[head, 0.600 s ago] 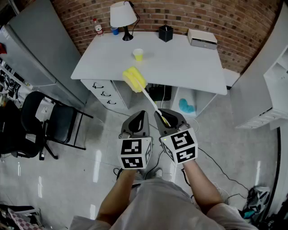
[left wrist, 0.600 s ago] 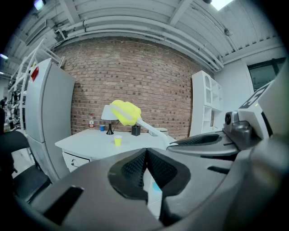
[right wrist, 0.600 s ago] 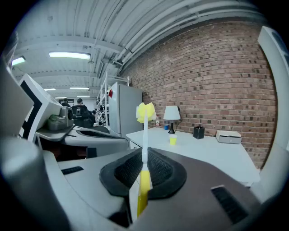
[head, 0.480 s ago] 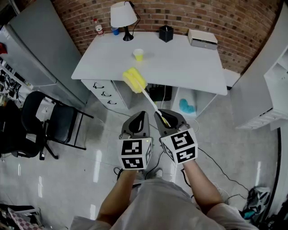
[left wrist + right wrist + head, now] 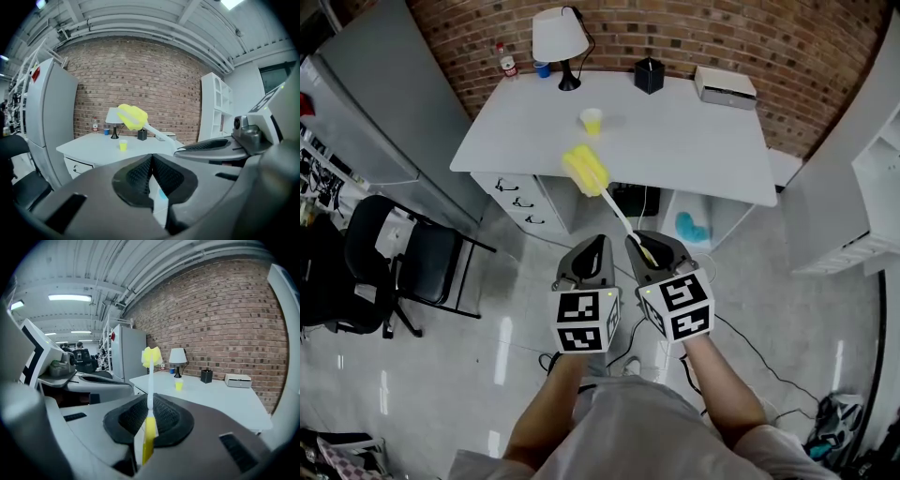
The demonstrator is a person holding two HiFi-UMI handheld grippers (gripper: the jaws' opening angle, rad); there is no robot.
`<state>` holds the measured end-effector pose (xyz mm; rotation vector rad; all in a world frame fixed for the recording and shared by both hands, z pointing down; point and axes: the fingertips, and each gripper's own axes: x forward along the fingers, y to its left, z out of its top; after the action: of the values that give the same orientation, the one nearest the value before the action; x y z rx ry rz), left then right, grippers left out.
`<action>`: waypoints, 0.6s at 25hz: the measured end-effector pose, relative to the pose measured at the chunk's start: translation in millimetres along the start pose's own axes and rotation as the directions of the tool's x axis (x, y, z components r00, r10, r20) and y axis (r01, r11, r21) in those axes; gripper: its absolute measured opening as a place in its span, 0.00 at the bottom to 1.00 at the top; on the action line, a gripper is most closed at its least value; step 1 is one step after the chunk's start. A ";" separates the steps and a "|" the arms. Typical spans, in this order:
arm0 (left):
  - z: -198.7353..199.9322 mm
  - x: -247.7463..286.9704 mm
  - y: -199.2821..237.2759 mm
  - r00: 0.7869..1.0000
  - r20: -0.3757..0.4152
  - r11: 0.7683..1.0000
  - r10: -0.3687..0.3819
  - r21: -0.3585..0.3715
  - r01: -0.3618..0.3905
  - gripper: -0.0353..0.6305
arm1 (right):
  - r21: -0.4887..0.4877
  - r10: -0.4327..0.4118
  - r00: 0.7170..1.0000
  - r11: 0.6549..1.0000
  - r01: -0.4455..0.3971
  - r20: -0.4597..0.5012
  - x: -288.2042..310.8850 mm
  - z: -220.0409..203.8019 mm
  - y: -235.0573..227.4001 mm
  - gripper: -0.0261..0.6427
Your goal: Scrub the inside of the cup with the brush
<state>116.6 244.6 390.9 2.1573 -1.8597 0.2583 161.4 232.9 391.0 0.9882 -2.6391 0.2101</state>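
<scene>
Two handheld grippers sit side by side, near the person. The left gripper (image 5: 592, 246) has its jaws pressed together, empty — the right gripper (image 5: 645, 246) clamps the handle of one yellow brush (image 5: 584, 170). One yellow cup (image 5: 592, 120) stands on the far white table (image 5: 694, 141).

- A white table (image 5: 694, 150) is standing against the brick wall (image 5: 750, 33) and carrying 6 things.
- A small yellow cup (image 5: 592, 120) is standing upright left of the table's middle, well apart from the rest.
- A bottle (image 5: 507, 60), a blue cup (image 5: 543, 68) and a white-shaded lamp (image 5: 560, 37) are clustering at the back left corner (the wall side).
- A black container (image 5: 649, 75) is sitting further right along the back.
- A flat white box (image 5: 725, 87) is lying near the back right corner.
- The glossy floor (image 5: 441, 375) is carrying a black chair (image 5: 403, 267) left of the table.
</scene>
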 end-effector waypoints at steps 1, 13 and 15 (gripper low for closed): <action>0.9 4.0 2.3 1.000 0.000 1.000 -0.005 0.000 0.005 0.06 | 0.000 -0.004 1.000 1.000 0.004 -0.002 3.9 0.1 -1.8 0.08; 18.4 81.8 56.7 0.997 -0.012 0.997 -0.076 -0.017 0.076 0.06 | 0.012 -0.077 0.996 0.997 0.078 -0.048 81.4 13.3 -35.1 0.08; 22.0 95.2 68.5 0.996 -0.019 0.996 -0.089 -0.020 0.088 0.06 | 0.017 -0.089 0.994 0.996 0.090 -0.056 96.8 18.1 -39.8 0.08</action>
<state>62.8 139.3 406.5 2.2093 -1.7438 0.2410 114.4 139.3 408.1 1.0883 -2.5416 0.2400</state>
